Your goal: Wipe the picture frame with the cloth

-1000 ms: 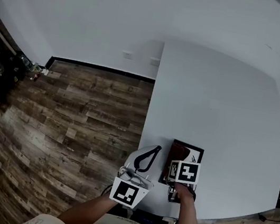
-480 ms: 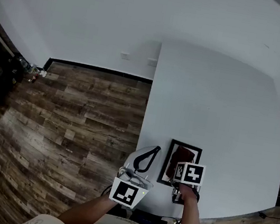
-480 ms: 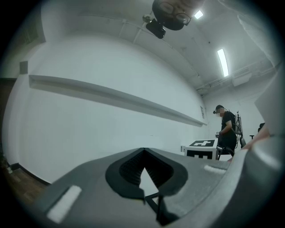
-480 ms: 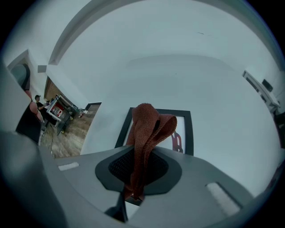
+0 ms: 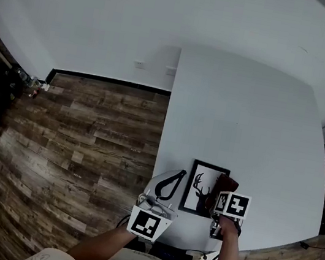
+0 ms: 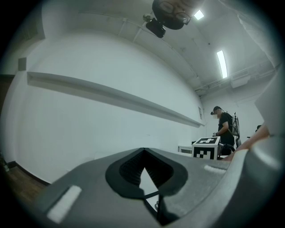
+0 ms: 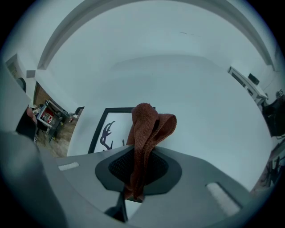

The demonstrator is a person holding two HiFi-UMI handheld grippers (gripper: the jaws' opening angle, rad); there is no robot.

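The right gripper [image 5: 224, 195] has slid rightward across the picture frame [image 5: 211, 165], taking the cloth [image 5: 226, 183] along. A second ago the cloth lay over the frame's middle; now it is bunched at the frame's right edge. The deer print [image 5: 202, 189] (covered before) has come into view nearly whole.

Even, cool, diffuse lighting from a ceiling strip lamp [image 6: 221, 63]; table [image 5: 245, 122] top uniformly bright. Fisheye bending and dark vignetting grow away from the table; left gripper [image 6: 143, 153], close to lens, softly blurred.
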